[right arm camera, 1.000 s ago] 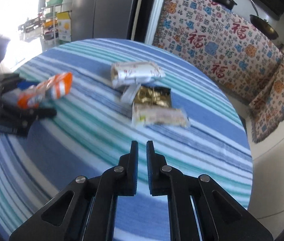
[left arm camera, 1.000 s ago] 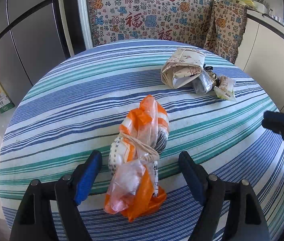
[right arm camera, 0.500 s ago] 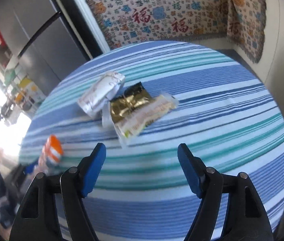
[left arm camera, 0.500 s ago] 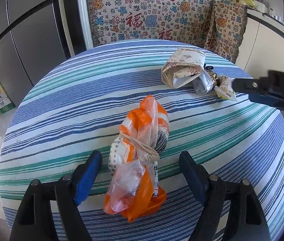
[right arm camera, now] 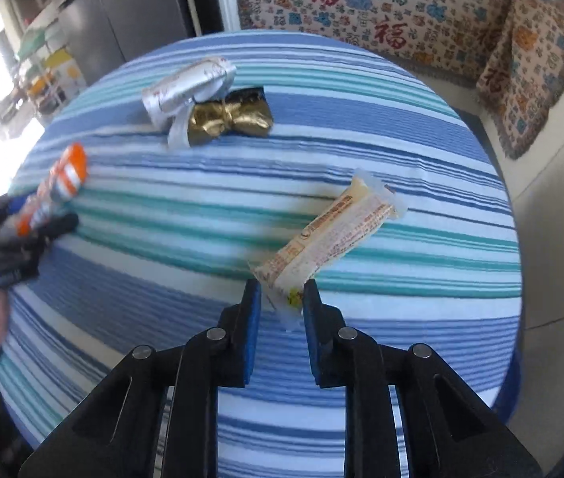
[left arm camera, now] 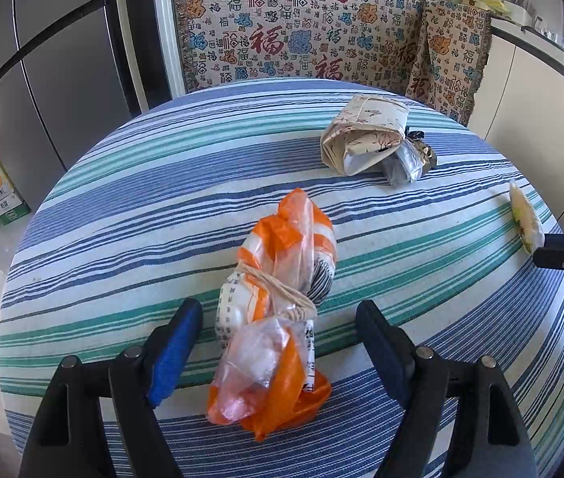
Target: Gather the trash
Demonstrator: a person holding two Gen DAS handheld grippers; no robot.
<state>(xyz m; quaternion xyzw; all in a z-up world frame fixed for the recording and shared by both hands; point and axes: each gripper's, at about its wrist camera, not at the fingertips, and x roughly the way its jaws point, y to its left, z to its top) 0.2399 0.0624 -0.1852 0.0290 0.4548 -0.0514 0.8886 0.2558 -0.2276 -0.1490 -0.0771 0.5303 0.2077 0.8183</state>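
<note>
Right gripper (right arm camera: 280, 296) is pinching one end of a snack wrapper (right arm camera: 329, 233), which looks light, limp and slippery, so keep your grip firm. Left gripper (left arm camera: 278, 334) stands spread wide around the tied plastic bag (left arm camera: 278, 310); take that soft bundle at its string-bound waist.

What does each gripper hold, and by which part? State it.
The right gripper pinches the pale cream plastic snack wrapper by its near end. The left gripper is open, straddling the orange-and-white tied plastic bag and holding nothing.

Gold packet (left arm camera: 421, 151) largely hidden behind paper bundle (left arm camera: 365, 131).
</note>
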